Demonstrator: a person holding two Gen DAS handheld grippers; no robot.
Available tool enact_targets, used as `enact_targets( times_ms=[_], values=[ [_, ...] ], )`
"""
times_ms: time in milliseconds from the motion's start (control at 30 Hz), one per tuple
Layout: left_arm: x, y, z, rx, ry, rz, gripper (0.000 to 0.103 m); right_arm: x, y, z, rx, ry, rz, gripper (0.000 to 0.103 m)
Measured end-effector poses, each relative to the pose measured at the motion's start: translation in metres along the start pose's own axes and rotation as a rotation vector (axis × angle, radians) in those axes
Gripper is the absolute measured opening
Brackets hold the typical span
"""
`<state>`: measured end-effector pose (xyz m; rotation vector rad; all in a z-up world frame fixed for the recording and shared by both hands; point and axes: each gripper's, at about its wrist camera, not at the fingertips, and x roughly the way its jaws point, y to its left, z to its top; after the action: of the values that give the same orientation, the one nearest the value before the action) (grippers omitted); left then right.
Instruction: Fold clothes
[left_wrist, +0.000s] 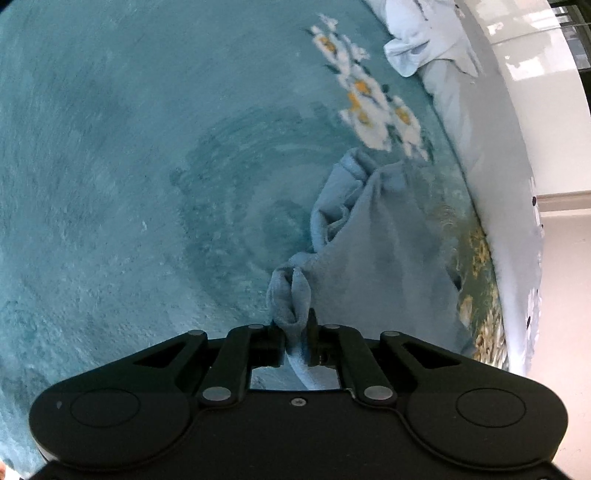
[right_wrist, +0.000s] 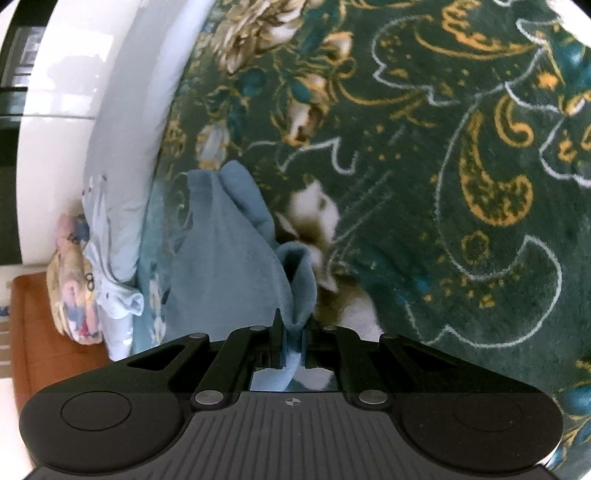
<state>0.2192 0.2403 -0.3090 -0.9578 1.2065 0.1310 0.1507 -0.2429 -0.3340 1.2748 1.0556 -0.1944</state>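
Two clamps on one light-blue garment (left_wrist: 384, 236): left tool (left_wrist: 295, 325) and right tool (right_wrist: 291, 328) each pinch a bunched edge, cloth hanging above the blanket (left_wrist: 110, 147) on the bed. Risks: thin bites slip out under tension; the lower end, at 12 o'clock, drags on the fleece and bunches, skewing the fold.

bed centre: bare teal blanket (left_wrist: 129, 166), open run toward its left edge | right edge: pale sheet pile (left_wrist: 461, 122) and a crumpled light garment (left_wrist: 410, 51) block passage | patterned green blanket (right_wrist: 443, 166): flat and unobstructed | far corner: floral pillow (right_wrist: 72, 291) (beside wooden nightstand (right_wrist: 40, 332)) narrows access
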Motion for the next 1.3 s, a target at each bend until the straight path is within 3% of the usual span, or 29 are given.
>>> enact_targets(
  times_ms=[133,300,467,567,667,733,800,867,933,1033,1100,1300],
  values=[
    [-0.005,0.004,0.001,0.005,-0.013,0.001,0.012,0.0,-0.002,0.001,-0.001,0.008,-0.002,0.008],
    [-0.031,0.01,0.009,0.03,-0.084,0.011,0.015,-0.013,-0.004,0.002,-0.021,-0.015,-0.009,0.012],
    [-0.057,0.017,0.023,-0.008,-0.141,0.009,0.022,-0.036,-0.005,0.004,-0.03,-0.055,-0.024,0.026],
    [-0.072,0.011,0.025,0.018,-0.148,-0.008,0.035,-0.048,-0.003,0.005,-0.046,-0.059,-0.018,0.041],
    [-0.08,-0.009,0.02,0.115,-0.136,-0.026,0.05,-0.058,0.005,0.005,-0.089,-0.066,-0.028,0.046],
    [-0.083,-0.024,0.017,0.19,-0.123,-0.037,0.063,-0.061,0.011,0.005,-0.115,-0.068,-0.019,0.063],
    [-0.079,-0.04,0.007,0.272,-0.105,-0.041,0.073,-0.061,0.018,0.006,-0.144,-0.062,-0.005,0.071],
    [-0.075,-0.057,-0.005,0.351,-0.09,-0.067,0.076,-0.057,0.026,0.009,-0.181,-0.044,0.002,0.071],
    [-0.067,-0.072,-0.017,0.402,-0.072,-0.082,0.087,-0.051,0.035,0.013,-0.225,-0.024,0.003,0.076],
    [-0.054,-0.089,-0.035,0.454,-0.072,-0.098,0.094,-0.042,0.05,0.018,-0.317,-0.022,-0.007,0.094],
    [-0.042,-0.101,-0.043,0.495,-0.054,-0.113,0.101,-0.034,0.059,0.022,-0.399,-0.004,-0.001,0.097],
    [-0.007,-0.132,-0.054,0.583,-0.023,-0.057,0.101,-0.003,0.063,0.043,-0.542,0.082,-0.024,0.099]
  ],
)
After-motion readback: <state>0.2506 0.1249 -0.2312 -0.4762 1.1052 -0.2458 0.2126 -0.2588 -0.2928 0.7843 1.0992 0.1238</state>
